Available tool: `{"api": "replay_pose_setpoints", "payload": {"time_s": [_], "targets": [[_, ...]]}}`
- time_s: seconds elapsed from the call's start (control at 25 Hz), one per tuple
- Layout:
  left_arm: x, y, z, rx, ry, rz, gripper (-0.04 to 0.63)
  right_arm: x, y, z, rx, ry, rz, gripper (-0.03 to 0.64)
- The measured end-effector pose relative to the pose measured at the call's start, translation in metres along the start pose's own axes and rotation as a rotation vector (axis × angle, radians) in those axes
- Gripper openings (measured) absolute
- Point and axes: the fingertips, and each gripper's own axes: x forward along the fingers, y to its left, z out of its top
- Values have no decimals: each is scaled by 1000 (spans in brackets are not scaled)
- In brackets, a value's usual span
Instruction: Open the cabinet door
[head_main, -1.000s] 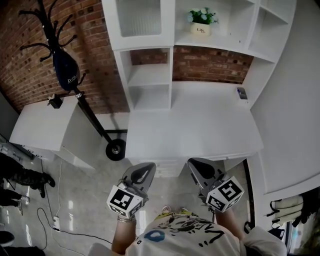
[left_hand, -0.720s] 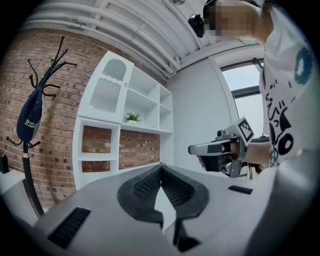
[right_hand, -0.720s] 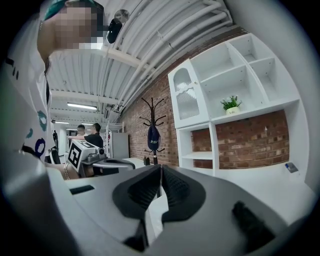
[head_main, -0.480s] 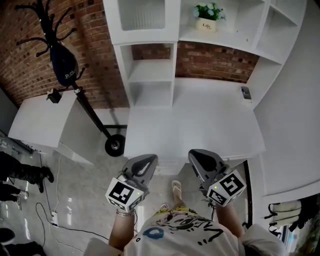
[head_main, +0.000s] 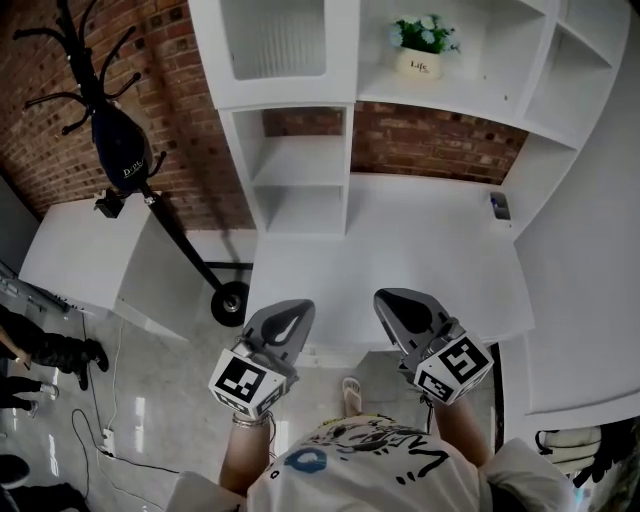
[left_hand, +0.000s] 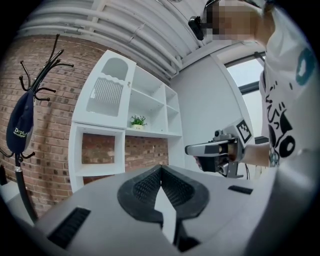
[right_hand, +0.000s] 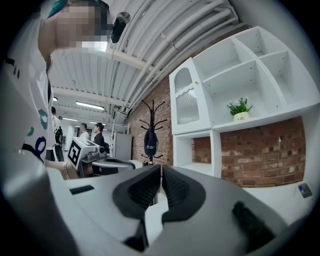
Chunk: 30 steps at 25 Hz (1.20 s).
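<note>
1. The left claw and the right claw, each pressed together on nothing, hover at the white counter's near edge.
2. The cabinet door, ribbed-glass, stands shut at the shelf unit's upper left, well apart from both.

Bright, even light; fisheye views vignetted at edges.

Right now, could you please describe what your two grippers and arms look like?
Both the left gripper and right gripper are grey, tapering shells with dark insets and black ribbed pads. Each carries a white cube printed with black square markers. The person wears a pale printed T-shirt and a bracelet on the left wrist.
</note>
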Motion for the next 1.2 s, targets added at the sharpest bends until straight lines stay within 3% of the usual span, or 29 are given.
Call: {"api": "replay_pose_setpoints", "payload": {"time_s": [0.64,1.04,1.2], "targets": [[88,61,54,114,-31,16,14,61,-89,59,-93,-101,85,28],[131,95,91,171,-56,71,14,88,-135,105,-70,-170,140,28],[145,103,100,196,-69,85,14,94,-147,123,-108,-197,154,28]]}}
